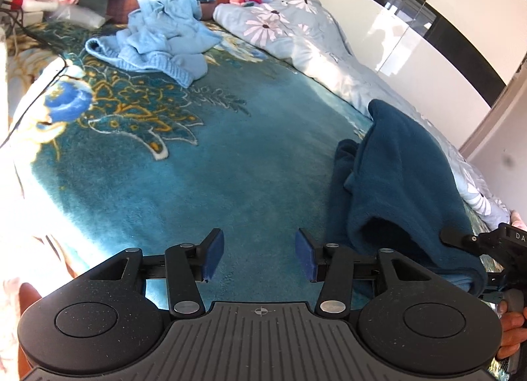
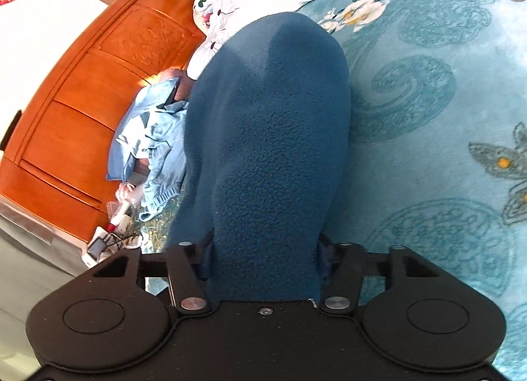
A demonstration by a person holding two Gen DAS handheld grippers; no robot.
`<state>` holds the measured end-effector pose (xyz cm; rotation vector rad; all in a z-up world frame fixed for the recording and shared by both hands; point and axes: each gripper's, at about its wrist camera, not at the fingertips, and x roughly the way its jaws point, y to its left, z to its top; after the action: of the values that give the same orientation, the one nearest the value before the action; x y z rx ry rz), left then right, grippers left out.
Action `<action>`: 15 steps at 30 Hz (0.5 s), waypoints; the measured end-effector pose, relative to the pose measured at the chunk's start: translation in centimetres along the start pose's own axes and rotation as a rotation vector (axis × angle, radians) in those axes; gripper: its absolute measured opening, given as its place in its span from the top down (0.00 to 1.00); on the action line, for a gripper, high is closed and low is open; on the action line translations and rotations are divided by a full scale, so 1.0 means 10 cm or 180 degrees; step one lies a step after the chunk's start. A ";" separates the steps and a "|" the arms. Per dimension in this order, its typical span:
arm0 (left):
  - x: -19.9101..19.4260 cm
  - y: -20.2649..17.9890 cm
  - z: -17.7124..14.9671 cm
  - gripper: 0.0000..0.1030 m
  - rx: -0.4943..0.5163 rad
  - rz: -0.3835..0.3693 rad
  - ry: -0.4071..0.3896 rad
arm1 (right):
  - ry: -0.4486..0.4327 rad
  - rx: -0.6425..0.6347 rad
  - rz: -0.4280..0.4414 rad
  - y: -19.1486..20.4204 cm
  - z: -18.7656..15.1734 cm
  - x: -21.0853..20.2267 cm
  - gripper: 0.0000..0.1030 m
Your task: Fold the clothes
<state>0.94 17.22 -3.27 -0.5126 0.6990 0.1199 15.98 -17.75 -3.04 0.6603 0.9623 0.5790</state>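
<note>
A dark teal fleece garment lies bunched on the teal patterned blanket at the right. My left gripper is open and empty, hovering over bare blanket left of the fleece. In the right wrist view the fleece fills the middle and runs between my right gripper's fingers, whose pads are mostly hidden by the cloth. The jaws stand wide apart around it, so its grip is unclear. The right gripper also shows at the left wrist view's right edge. A crumpled pile of light blue clothes lies at the bed's head.
A floral white-blue duvet runs along the bed's right side. An orange wooden headboard stands behind pillows. Cables, a charger and plastic bags sit at the far left corner. A white wall and wardrobe stand beyond the bed.
</note>
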 end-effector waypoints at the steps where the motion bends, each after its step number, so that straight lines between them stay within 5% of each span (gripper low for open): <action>1: -0.02 -0.01 0.01 0.57 0.0017 -0.0019 -0.0008 | 0.0001 0.0004 0.0014 -0.02 0.03 -0.04 0.50; 9: -0.02 -0.35 0.16 0.50 0.0273 -0.0368 -0.0082 | 0.0286 -0.0478 -0.0172 -0.31 0.42 -0.74 0.52; 15: 0.32 -1.08 0.37 0.29 0.0723 -0.0898 -0.0015 | 0.0374 -0.0431 -0.0296 -0.74 0.58 -1.19 0.49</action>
<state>8.50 9.41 1.52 -0.3876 0.6201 -0.2204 16.82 -32.46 0.43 0.4623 1.0482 0.5998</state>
